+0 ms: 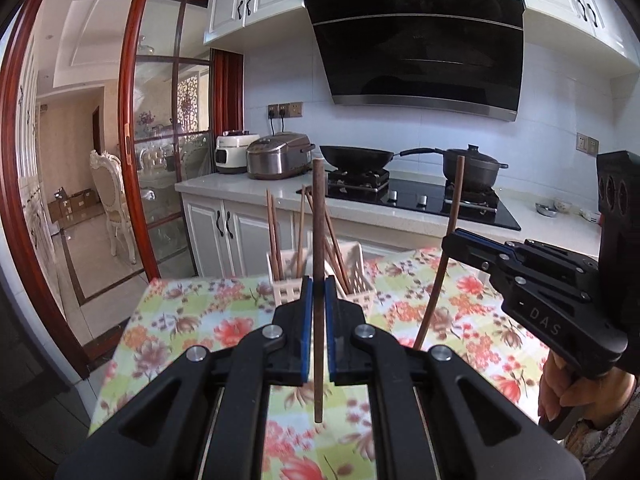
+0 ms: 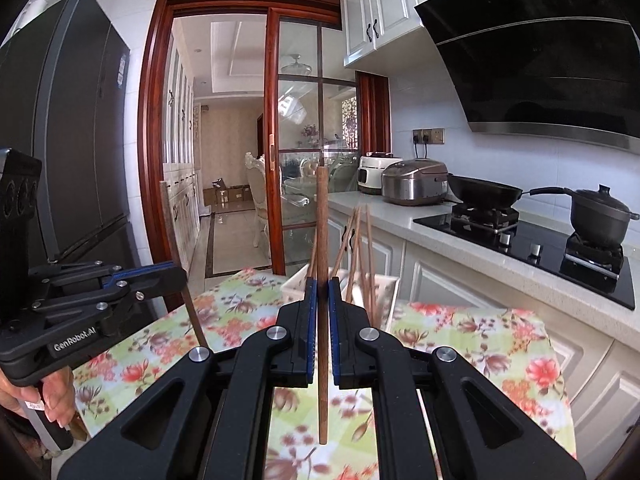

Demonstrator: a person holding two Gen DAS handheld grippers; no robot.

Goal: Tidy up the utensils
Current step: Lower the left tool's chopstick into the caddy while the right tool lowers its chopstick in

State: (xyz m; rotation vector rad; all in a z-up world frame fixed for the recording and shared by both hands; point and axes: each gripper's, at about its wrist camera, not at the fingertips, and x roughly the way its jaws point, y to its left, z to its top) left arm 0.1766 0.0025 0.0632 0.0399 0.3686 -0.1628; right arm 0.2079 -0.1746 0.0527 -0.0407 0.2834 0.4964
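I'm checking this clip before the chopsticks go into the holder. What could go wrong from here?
1. The left gripper and the right gripper each pinch one chopstick across a narrow section, so either might pivot or slip.
2. The white holder already has several leaning chopsticks; a lowered tip may snag them.
3. The holder looks light and could tip on the floral tablecloth.

Both tools, left tool (image 1: 319, 292) and right tool (image 2: 322, 292), clamped.
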